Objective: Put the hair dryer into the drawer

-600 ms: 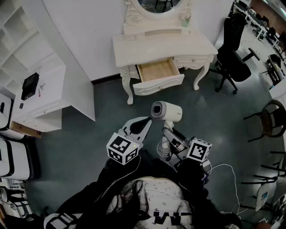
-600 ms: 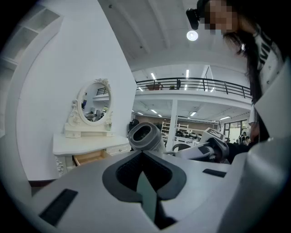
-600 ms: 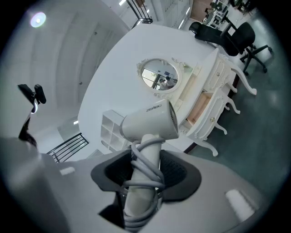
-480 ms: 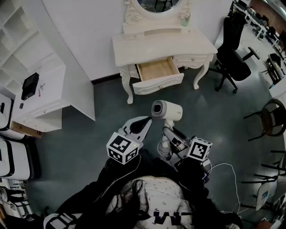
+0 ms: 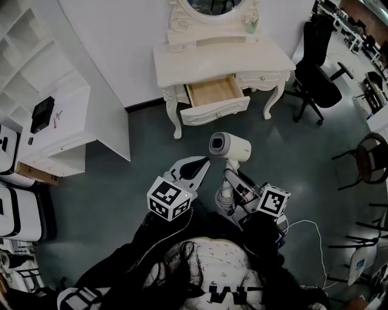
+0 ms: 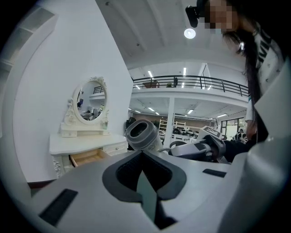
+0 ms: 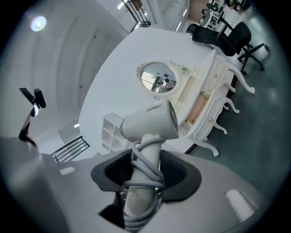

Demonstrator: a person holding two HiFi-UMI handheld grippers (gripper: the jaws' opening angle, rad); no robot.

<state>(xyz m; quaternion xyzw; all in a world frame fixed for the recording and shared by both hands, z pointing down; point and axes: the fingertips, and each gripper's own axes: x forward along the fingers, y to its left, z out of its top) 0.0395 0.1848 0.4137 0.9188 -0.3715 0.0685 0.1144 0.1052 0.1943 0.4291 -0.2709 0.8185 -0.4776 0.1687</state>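
Note:
A white hair dryer (image 5: 229, 146) stands upright in the air over the dark floor, its round mouth facing left, short of the dressing table (image 5: 182, 60). My right gripper (image 5: 231, 181) is shut on its handle, which has the grey cord wound round it (image 7: 144, 175). The table's wooden drawer (image 5: 213, 94) is pulled open and looks empty. To the left of the dryer my left gripper (image 5: 200, 164) is shut with nothing in it. The left gripper view shows the dryer (image 6: 142, 135) just beyond the jaws and the drawer (image 6: 86, 158) further off.
An oval mirror (image 5: 212, 5) tops the dressing table. A white shelf unit (image 5: 60, 115) stands at the left. A black office chair (image 5: 318, 79) is at the right of the table, and another chair (image 5: 370, 160) at the far right. A white cable (image 5: 309, 230) trails on the floor.
The hair dryer and both grippers have edged slightly forward toward the dressing table. Both grips are unchanged.

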